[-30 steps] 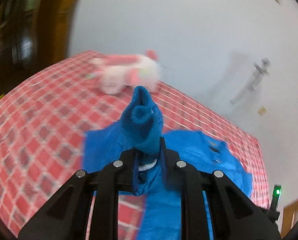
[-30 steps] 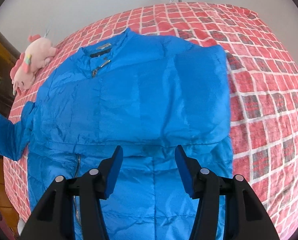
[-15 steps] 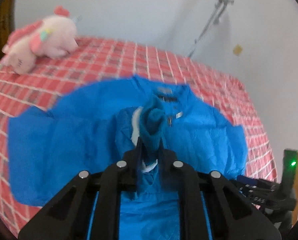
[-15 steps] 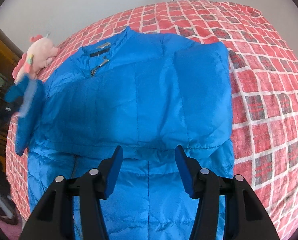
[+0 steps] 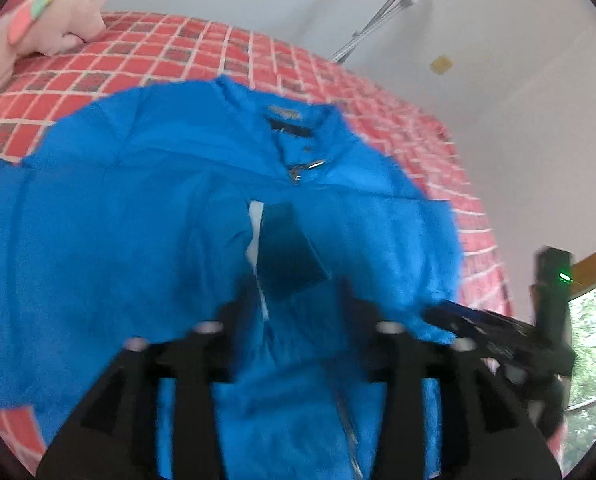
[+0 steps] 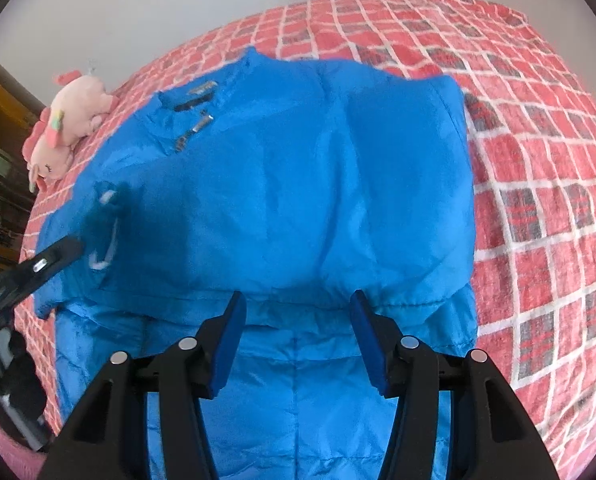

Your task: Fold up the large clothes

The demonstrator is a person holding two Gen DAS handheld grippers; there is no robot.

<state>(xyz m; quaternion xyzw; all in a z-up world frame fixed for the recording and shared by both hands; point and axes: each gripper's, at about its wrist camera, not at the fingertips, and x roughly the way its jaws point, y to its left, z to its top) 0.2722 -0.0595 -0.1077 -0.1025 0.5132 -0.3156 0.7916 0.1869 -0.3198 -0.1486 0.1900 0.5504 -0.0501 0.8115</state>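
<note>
Blue jacket (image 6: 298, 200) flat on checked bed (image 6: 538, 160) — left gripper (image 5: 293, 300) jaws opening, sleeve cuff (image 5: 285, 256) between, unpressed; right gripper (image 6: 298, 316) jaws released, empty.

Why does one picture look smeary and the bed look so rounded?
Left wrist view: motion blur smears the left gripper, whose jaws are opening, and the blue jacket. Right wrist view: sharp. Both lenses are fisheye, bulging the checked bedspread into a dome.
</note>
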